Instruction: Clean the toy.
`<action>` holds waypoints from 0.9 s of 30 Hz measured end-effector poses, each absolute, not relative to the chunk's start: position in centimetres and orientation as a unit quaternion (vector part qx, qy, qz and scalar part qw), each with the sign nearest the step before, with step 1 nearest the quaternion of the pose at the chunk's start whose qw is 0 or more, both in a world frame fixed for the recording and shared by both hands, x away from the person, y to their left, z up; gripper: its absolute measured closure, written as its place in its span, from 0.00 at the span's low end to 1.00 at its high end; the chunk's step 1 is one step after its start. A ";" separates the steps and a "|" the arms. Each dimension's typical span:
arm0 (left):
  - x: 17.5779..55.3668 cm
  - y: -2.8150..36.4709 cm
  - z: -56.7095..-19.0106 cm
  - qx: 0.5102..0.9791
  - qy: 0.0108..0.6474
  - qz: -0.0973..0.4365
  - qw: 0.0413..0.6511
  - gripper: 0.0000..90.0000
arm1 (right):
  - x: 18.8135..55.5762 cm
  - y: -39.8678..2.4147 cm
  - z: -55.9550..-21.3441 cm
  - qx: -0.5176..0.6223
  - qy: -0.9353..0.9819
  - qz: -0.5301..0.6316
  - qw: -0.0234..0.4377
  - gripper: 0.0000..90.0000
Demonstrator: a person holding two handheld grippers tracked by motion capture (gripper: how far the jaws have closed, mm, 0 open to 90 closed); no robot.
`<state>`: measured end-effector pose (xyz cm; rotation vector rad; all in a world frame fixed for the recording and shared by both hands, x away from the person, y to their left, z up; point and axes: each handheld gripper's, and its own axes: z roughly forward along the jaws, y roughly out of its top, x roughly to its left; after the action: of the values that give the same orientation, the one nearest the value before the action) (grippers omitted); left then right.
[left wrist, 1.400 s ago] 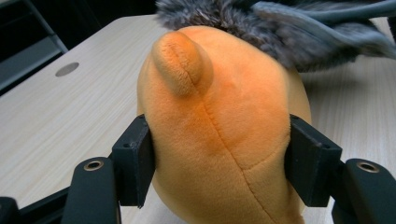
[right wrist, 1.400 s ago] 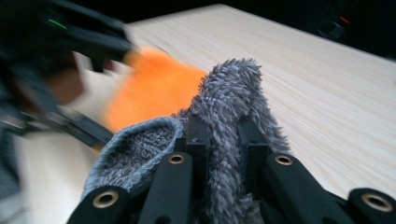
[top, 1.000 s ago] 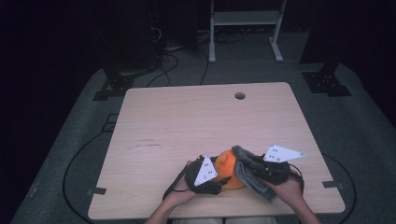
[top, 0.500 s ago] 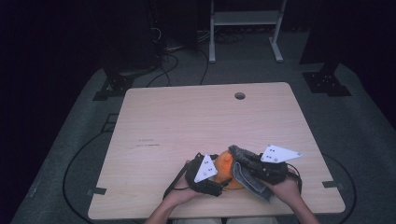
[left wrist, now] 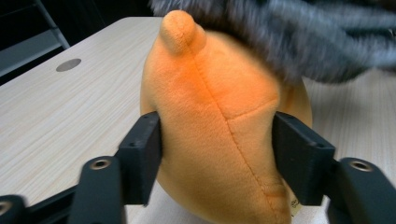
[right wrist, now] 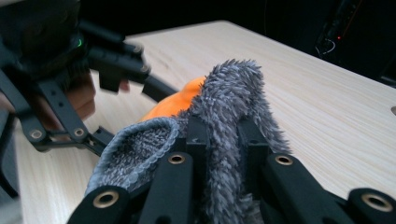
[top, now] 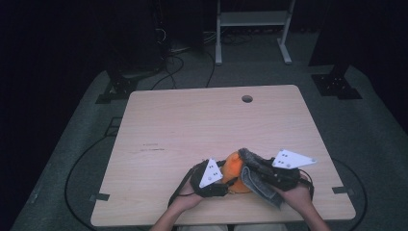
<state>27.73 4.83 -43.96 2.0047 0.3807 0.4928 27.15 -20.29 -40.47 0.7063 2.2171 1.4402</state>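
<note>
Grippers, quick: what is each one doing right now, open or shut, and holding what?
Left gripper: jaws have just been closing, now pressed on the orange plush.
Right gripper: shut on the grey cloth.

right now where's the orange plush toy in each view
High view: orange plush toy at the table's near edge, between the two grippers.
Left gripper view: it sits centre frame, both black jaws pressed on its sides.
Right gripper view: a sliver left of centre, behind the grey fuzzy cloth.
Shared landmark: that grey cloth against the toy, also along the top in the left gripper view.
</note>
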 end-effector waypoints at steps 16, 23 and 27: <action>27.3 4.2 -44.2 0.835 0.149 0.224 0.479 0.48 | 26.2 -18.7 -40.5 0.198 0.815 0.501 0.216 0.86; 27.9 5.0 -44.2 0.835 0.169 0.190 0.488 0.43 | 28.3 -21.5 -41.6 0.286 0.792 0.494 0.218 0.86; 28.6 5.4 -43.7 0.803 0.222 0.156 0.530 0.22 | 27.8 -20.7 -41.8 0.268 0.794 0.515 0.180 0.86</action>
<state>28.65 5.36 -43.74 1.9180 0.5294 0.3717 27.83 -20.72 -41.76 0.7567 2.2431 1.4563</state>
